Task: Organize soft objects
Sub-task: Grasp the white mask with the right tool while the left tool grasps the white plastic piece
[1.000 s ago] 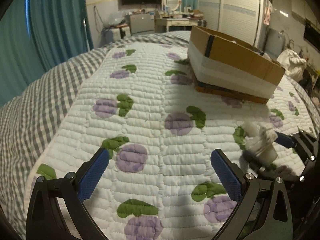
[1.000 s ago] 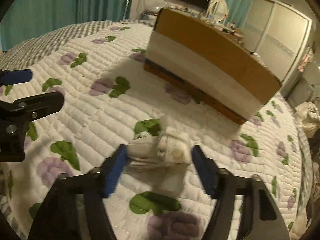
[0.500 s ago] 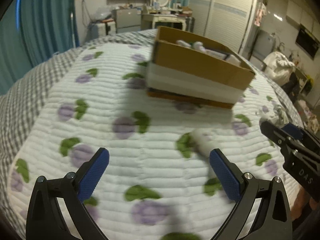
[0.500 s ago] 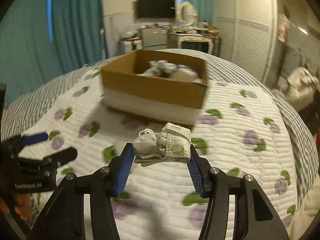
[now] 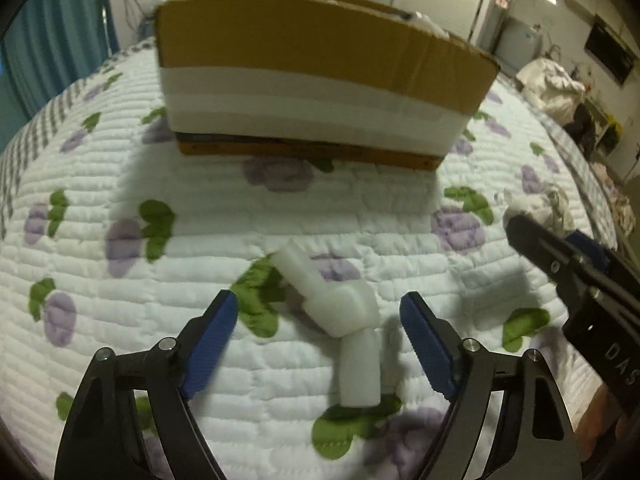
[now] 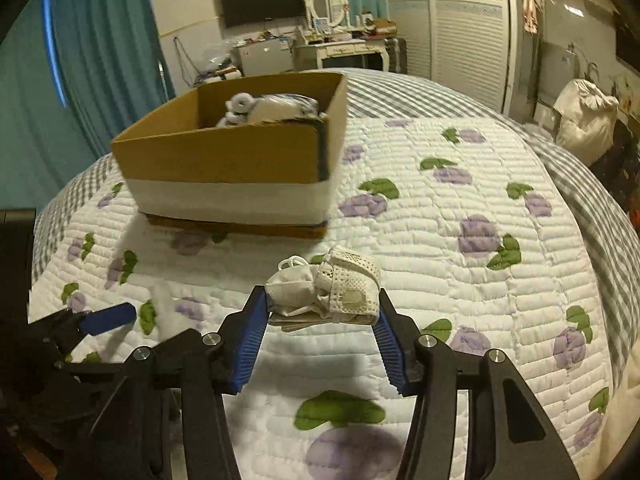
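Observation:
A cardboard box with a white band stands on the quilted bed; in the right wrist view several white soft items lie inside it. My right gripper is shut on a bundle of white socks and holds it above the quilt in front of the box; the bundle also shows in the left wrist view. My left gripper is open, its jaws on either side of a bent white sock lying on the quilt. That sock shows blurred in the right wrist view.
The quilt has purple and green flower prints, with a grey checked cover at the edges. Teal curtains, a TV and a dressing table stand beyond the bed. A white bag sits at the right.
My left gripper has dropped low and forward over the white sock, closer to the box. My right gripper still holds the sock bundle and has shifted a little to the right of the box.

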`<act>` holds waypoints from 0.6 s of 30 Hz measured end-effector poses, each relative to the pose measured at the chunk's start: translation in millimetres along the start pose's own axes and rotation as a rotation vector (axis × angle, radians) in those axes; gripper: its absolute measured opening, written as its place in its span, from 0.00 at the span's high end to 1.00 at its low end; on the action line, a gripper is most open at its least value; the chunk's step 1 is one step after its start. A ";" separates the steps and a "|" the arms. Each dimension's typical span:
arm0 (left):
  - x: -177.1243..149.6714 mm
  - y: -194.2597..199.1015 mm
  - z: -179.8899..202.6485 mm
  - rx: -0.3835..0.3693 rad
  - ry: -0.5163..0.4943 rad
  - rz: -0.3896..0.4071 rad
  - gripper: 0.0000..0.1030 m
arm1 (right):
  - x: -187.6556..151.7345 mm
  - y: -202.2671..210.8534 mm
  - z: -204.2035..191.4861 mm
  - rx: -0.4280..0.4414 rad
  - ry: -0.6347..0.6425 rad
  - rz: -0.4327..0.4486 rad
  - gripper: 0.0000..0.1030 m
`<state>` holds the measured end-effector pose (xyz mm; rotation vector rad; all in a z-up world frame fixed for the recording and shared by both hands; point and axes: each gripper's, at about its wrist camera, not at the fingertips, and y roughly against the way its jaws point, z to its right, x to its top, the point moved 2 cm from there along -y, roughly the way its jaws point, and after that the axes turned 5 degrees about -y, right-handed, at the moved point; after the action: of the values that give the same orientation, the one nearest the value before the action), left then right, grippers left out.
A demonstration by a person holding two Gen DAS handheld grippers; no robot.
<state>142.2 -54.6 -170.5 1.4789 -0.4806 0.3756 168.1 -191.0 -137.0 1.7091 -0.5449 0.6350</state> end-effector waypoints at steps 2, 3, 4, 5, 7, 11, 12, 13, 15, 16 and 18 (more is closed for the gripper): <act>-0.1 -6.0 5.2 0.011 -0.030 -0.017 0.32 | 0.6 -3.2 3.5 0.001 -0.012 -0.005 0.50; -0.6 -7.5 7.4 0.014 -0.046 -0.017 0.35 | 0.7 -4.2 5.2 0.006 -0.021 -0.008 0.50; -1.3 -7.6 8.5 0.008 -0.057 -0.011 0.43 | 0.8 -4.6 6.0 0.011 -0.028 -0.008 0.50; -2.0 -7.1 8.5 -0.004 -0.062 -0.007 0.54 | 1.1 -4.4 6.3 0.014 -0.031 -0.008 0.50; -3.3 -4.2 6.4 -0.025 -0.053 -0.002 0.67 | 1.8 -2.7 5.6 0.023 -0.032 -0.005 0.50; -5.0 6.1 5.8 -0.035 -0.055 0.006 0.68 | 3.4 3.0 3.4 0.039 -0.034 0.003 0.50; -5.6 9.5 5.2 -0.032 -0.055 0.009 0.68 | 4.3 5.5 2.8 0.044 -0.035 0.008 0.50; -6.7 15.6 4.0 -0.032 -0.050 0.016 0.68 | 5.4 8.2 2.2 0.049 -0.036 0.014 0.50; -6.5 25.5 0.4 -0.039 -0.038 0.027 0.68 | 9.3 15.6 0.3 0.063 -0.040 0.031 0.50; -6.8 34.7 -3.6 -0.040 -0.031 0.037 0.68 | 11.1 19.7 -1.0 0.071 -0.039 0.041 0.50; -2.7 47.3 -4.7 -0.028 -0.033 0.057 0.68 | 15.9 30.0 -3.8 0.078 -0.035 0.062 0.50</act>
<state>115.7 -46.8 -131.8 1.4485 -0.5534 0.3885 159.8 -194.2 -104.1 1.7851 -0.6071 0.6797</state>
